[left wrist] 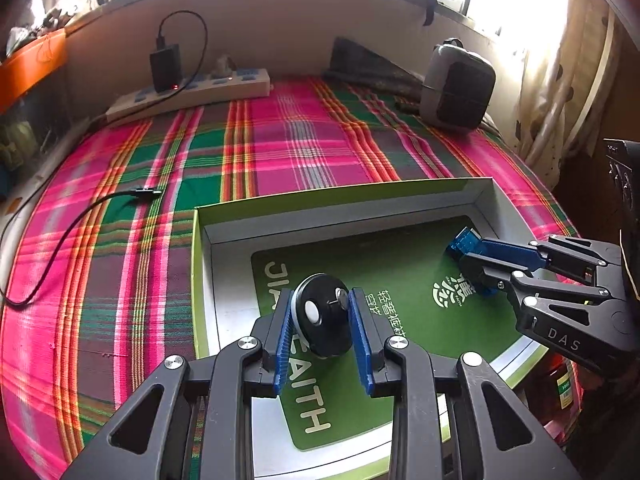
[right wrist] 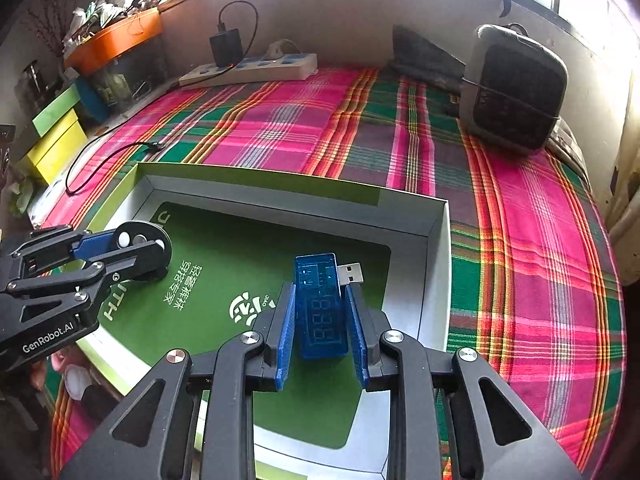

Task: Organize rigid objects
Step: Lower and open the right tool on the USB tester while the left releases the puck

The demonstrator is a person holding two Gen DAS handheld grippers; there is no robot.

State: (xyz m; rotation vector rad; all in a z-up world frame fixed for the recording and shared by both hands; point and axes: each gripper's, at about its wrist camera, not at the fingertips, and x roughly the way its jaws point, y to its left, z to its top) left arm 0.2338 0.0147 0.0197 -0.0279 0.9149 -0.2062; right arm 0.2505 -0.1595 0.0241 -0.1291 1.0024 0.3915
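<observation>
Disc (left wrist: 322,314) between left tool (left wrist: 320,336) pads, touching.

blue usb meter (right wrist: 322,308) between right claw (right wrist: 322,328) pads, over the green-floored box (right wrist: 436,264)

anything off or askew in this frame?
Nothing damaged or spilled. Only oddity: a loose black cable trails across the plaid cloth left of the box, its plug end lying free. Round black device and blue USB tester sit inside the box.
</observation>
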